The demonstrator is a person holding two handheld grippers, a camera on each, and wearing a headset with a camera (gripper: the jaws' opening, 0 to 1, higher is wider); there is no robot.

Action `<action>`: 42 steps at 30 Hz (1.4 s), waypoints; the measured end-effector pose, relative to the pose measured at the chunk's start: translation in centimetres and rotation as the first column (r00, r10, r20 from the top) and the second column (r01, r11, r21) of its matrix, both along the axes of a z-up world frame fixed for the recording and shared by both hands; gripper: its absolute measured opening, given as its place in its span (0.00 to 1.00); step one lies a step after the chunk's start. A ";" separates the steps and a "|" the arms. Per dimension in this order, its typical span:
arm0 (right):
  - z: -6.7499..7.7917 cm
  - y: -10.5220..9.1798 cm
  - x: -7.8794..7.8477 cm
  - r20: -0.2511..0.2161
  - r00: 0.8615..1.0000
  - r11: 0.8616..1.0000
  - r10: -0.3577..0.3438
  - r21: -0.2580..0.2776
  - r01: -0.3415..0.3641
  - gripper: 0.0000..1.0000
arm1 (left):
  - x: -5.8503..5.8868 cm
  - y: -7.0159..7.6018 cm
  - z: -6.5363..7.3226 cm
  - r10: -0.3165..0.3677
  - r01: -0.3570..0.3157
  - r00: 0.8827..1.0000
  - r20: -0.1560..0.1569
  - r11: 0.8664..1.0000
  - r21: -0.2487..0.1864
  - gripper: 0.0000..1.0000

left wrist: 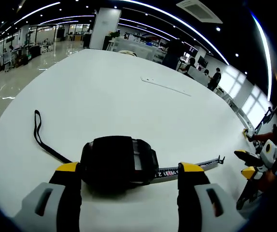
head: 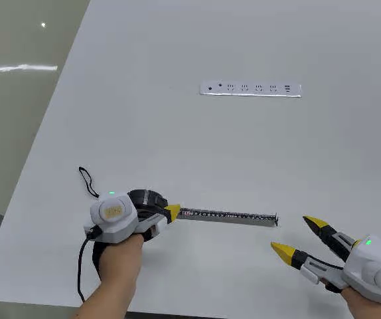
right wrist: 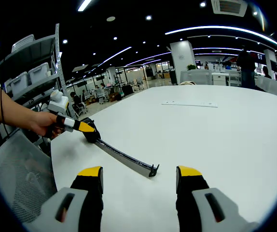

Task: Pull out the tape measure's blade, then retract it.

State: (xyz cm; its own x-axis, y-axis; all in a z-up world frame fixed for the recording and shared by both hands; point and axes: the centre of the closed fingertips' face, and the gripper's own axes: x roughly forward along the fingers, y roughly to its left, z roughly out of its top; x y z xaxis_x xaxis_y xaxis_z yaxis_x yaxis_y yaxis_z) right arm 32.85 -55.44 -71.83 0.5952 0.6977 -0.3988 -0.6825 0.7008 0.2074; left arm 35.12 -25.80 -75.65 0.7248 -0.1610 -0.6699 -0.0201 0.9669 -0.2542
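The black tape measure [head: 148,200] lies on the white table [head: 197,146], with my left gripper [head: 154,206] shut on its case. In the left gripper view the case [left wrist: 117,157] sits between the yellow-tipped jaws, the left finger against it. Its blade [head: 227,215] runs out to the right past the other finger, ending in a hook. My right gripper [head: 300,237] is open just right of that hook, holding nothing. From the right gripper view, the blade [right wrist: 124,157] ends a little short of the gap between the jaws.
A white power strip [head: 250,89] lies flat at the far middle of the table. The tape measure's black wrist strap [head: 87,181] trails off to the left. The table's left edge [head: 41,146] drops to a glossy floor. A black cable [head: 81,266] hangs from the left gripper.
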 end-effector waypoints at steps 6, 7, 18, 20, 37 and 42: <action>0.0 0.3 0.2 0.000 1.000 1.000 0.006 0.009 -0.006 0.61 | 0.0 0.2 -0.2 0.013 -0.013 1.000 -0.003 0.999 0.029 0.79; -0.1 0.4 0.2 -0.001 1.000 1.000 0.012 0.004 -0.012 0.61 | 0.0 0.2 -0.2 0.015 -0.015 1.000 -0.004 0.999 0.036 0.78; -0.5 1.3 0.9 -0.002 0.998 0.998 0.057 0.013 -0.057 0.57 | 0.2 0.5 -0.5 0.054 -0.054 0.999 -0.008 0.997 0.064 0.77; -0.5 1.4 1.0 -0.002 0.998 0.998 0.061 0.015 -0.061 0.57 | 0.3 0.6 -0.6 0.070 -0.069 0.998 -0.010 0.995 0.068 0.77; -0.9 1.4 1.4 -0.011 0.998 0.998 0.065 0.024 -0.065 0.54 | 0.5 1.2 -1.1 0.124 -0.120 0.992 -0.022 0.985 0.124 0.73; -0.9 1.4 1.5 -0.011 0.998 0.998 0.063 0.029 -0.063 0.54 | 0.5 1.3 -1.1 0.142 -0.138 0.990 -0.023 0.983 0.124 0.72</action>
